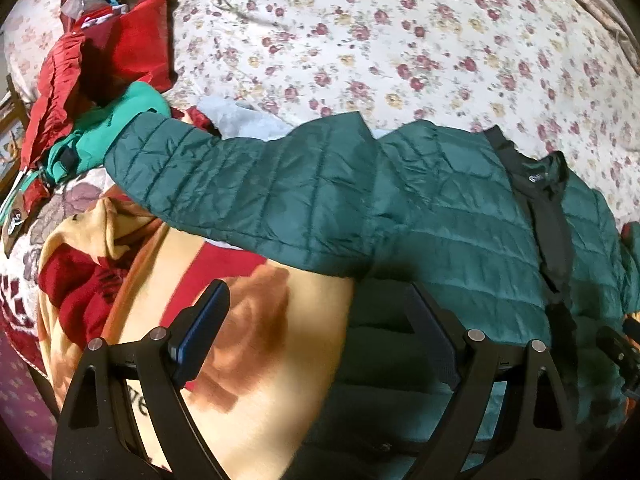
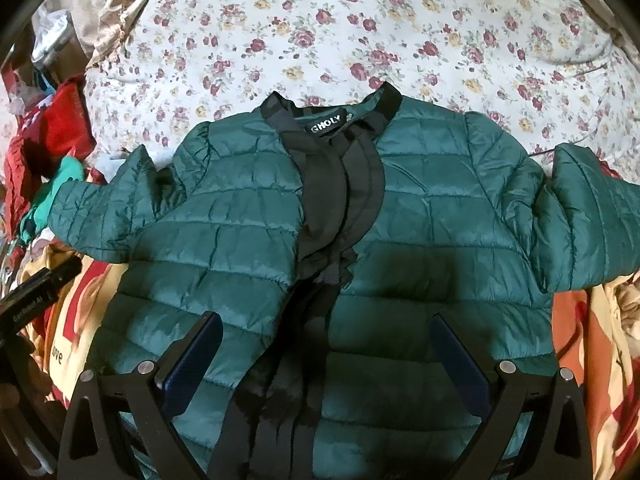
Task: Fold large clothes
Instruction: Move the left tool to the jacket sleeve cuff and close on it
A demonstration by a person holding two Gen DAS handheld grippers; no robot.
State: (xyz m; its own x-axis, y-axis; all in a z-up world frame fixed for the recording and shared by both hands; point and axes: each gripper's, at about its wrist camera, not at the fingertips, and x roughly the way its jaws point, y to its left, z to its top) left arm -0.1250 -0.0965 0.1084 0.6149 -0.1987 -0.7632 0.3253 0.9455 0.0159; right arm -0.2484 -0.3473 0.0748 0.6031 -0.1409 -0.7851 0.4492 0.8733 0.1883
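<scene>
So we've got the dark green quilted puffer jacket with black collar and placket [image 2: 420, 216] spread front-up on the bed, collar pointing away from us, both sleeves stretched out to the sides. It lies partly on the white floral-print bedsheet [image 2: 360, 32] and partly on an orange-and-cream blanket with red patches [image 1: 248, 360] nearer us. Our left gripper [image 1: 316, 308] hangs over the jacket's edge below one sleeve, fingers spread wide with nothing between them. Our right gripper [image 2: 326, 340] hovers above the jacket's lower front, right over the black placket, also spread apart and empty. Off to the side there's a heap of red and bright green clothes [image 1: 92, 92].
</scene>
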